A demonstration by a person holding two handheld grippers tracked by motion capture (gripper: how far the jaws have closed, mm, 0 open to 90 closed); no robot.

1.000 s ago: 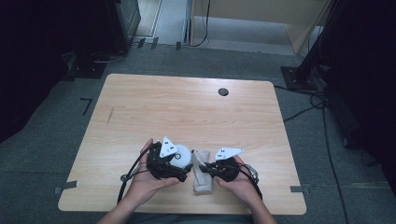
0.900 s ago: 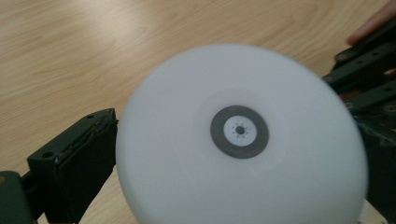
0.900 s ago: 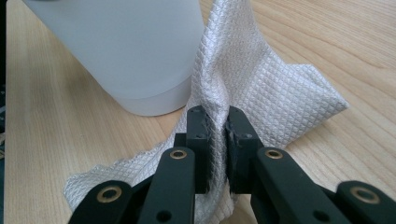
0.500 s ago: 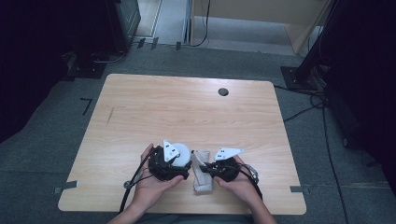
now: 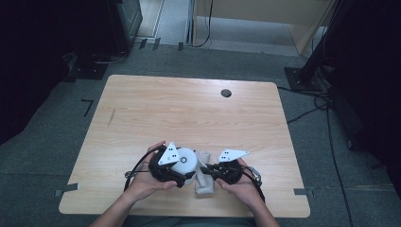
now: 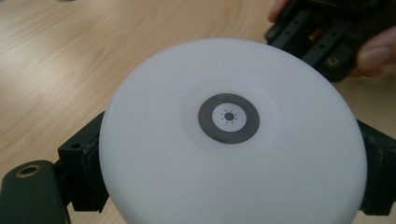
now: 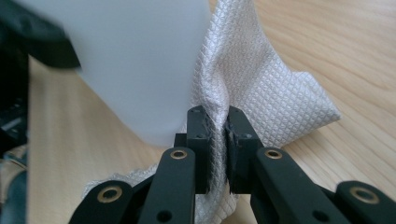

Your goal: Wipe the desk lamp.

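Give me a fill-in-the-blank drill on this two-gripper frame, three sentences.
1. The left gripper clamps a round white ____ across its width.
2. The right gripper pinches a fold of pale quilted ____.
3. Both hands work near the ____ edge of the light wooden table in the high view.

Missing words: disc; cloth; bottom

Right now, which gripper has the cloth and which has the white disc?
The right gripper pinches the cloth, its jaws nearly together on a fold. The left gripper has just closed on the white disc, jaws wide at its rim.
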